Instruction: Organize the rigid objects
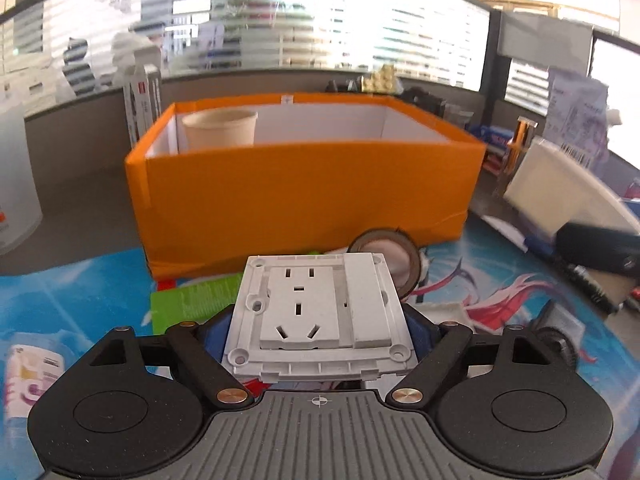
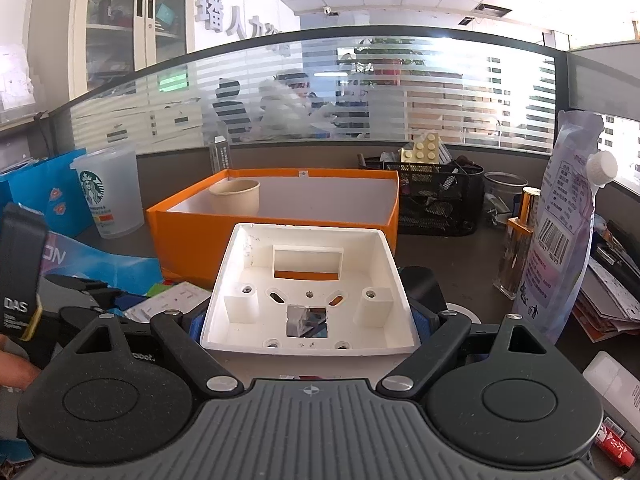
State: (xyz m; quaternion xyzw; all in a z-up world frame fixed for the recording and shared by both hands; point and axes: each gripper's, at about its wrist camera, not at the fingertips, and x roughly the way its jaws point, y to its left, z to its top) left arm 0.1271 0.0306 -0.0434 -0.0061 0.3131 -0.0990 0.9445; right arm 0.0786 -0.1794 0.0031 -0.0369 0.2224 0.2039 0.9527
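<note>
Orange box [image 1: 304,200] is standing straight ahead of both grippers, open side up, with a paper cup [image 1: 220,126] already sitting in its far left corner.

The left gripper [image 1: 320,332] is clamping a grey socket plate [image 1: 316,312] between its blue pads, face up and roughly level. The plate is sitting low against the box's near wall, so it is reading as below the rim.

The right gripper [image 2: 310,316] is clamping a white back box [image 2: 310,292] by its side walls, hollow side facing the camera. From this view the orange box [image 2: 276,216] is lying just beyond it, with the rim [image 2: 312,174] showing above the held part.

Judgement: both parts are awaiting placement. The right hand appears higher relative to the rim; the left one needs lifting before advancing.
</note>
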